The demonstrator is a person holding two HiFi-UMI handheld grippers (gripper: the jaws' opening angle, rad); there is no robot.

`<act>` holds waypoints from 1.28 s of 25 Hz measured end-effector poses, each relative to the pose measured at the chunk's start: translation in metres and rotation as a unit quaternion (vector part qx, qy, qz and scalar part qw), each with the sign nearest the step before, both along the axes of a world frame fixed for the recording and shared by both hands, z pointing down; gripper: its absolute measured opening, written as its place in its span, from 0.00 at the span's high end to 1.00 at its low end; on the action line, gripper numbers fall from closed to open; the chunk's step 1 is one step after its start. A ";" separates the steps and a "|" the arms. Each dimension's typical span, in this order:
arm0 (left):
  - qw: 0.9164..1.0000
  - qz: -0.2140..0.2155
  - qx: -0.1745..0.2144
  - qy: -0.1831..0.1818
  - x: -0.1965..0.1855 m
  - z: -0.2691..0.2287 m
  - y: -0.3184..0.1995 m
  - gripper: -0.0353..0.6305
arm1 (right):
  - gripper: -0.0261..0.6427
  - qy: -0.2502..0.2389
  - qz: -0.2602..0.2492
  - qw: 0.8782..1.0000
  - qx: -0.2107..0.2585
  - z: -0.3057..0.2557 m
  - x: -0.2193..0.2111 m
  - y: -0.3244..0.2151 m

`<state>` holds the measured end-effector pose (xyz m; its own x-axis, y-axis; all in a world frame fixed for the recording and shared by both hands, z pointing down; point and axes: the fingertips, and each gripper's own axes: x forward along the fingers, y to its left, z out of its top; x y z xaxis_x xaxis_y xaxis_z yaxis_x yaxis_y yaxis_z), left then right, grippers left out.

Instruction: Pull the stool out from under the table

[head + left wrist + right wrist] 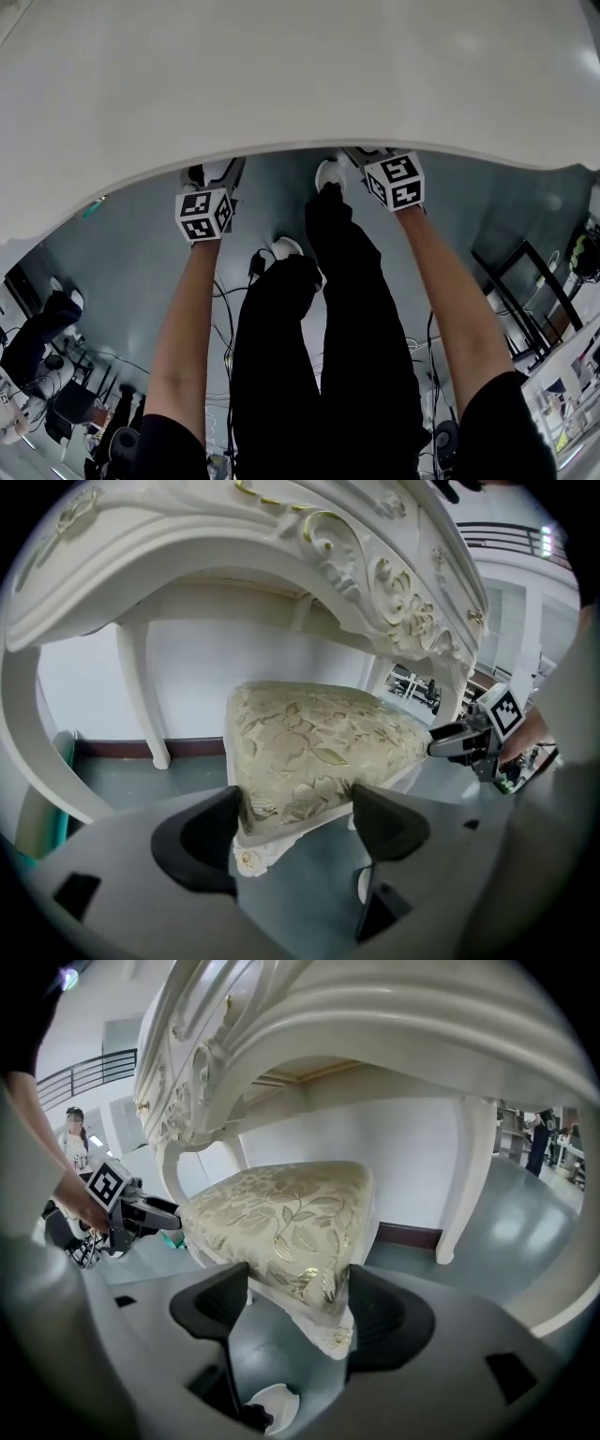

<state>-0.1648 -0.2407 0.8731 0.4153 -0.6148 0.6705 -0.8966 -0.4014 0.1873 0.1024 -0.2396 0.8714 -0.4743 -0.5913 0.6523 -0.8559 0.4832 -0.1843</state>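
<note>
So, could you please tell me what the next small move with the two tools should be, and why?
Probably close both tools on the cream floral cushioned stool. The left tool and right tool each stand open around a near corner of its seat, not gripping, and it sits beneath the white carved table.

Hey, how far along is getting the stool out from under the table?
Only the approach looks done. In hand: the left hand-held gripper and the right hand-held gripper each straddle a near corner of the stool, jaws open, not clamped. Left: closing on it and the whole pull. The stool sits under the table, and the head view shows only tabletop.
</note>
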 end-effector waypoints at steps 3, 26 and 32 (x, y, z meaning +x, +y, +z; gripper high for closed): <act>1.000 0.004 -0.017 0.003 0.000 0.005 0.003 0.38 | 0.45 0.006 0.004 1.000 0.000 0.005 -0.001 0.002; 0.999 0.028 -0.038 0.006 0.006 0.001 0.055 0.38 | 0.46 0.020 0.035 0.999 -0.023 0.003 0.004 0.062; 0.997 0.044 -0.055 0.009 -0.005 0.011 0.082 0.38 | 0.46 0.021 0.037 0.998 -0.038 0.016 -0.007 0.087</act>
<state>-0.1703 -0.1590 0.8843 0.4774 -0.4989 0.7234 -0.8546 -0.4551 0.2502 0.0959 -0.1525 0.8874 -0.4012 -0.5726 0.7149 -0.8970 0.4037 -0.1800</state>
